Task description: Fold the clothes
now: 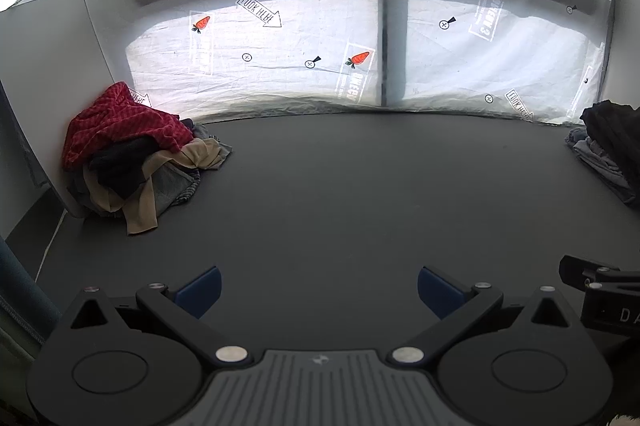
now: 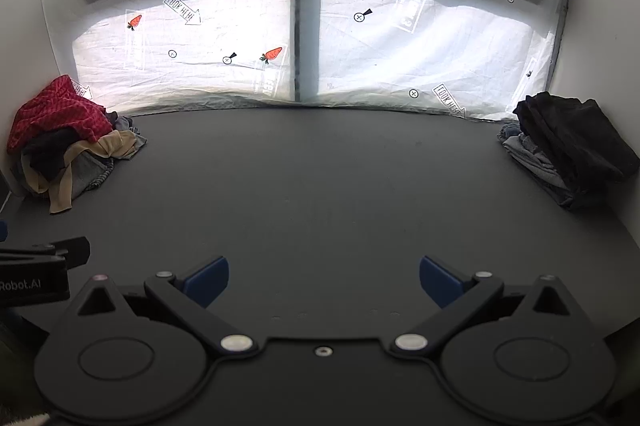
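A heap of unfolded clothes (image 1: 132, 154), red striped on top with black, tan and grey pieces, lies at the far left of the dark table (image 1: 340, 194); it also shows in the right wrist view (image 2: 64, 142). A stack of folded clothes (image 2: 568, 150), black on top of grey, sits at the far right, partly in the left wrist view (image 1: 612, 150). My left gripper (image 1: 319, 290) is open and empty, low over the near table. My right gripper (image 2: 324, 280) is open and empty beside it.
A white board (image 1: 52, 74) leans behind the clothes heap at the left. A translucent printed sheet (image 2: 304, 38) covers the windows behind the table's far edge. A white wall (image 2: 596, 26) stands at the right. Each gripper's body shows at the other view's edge.
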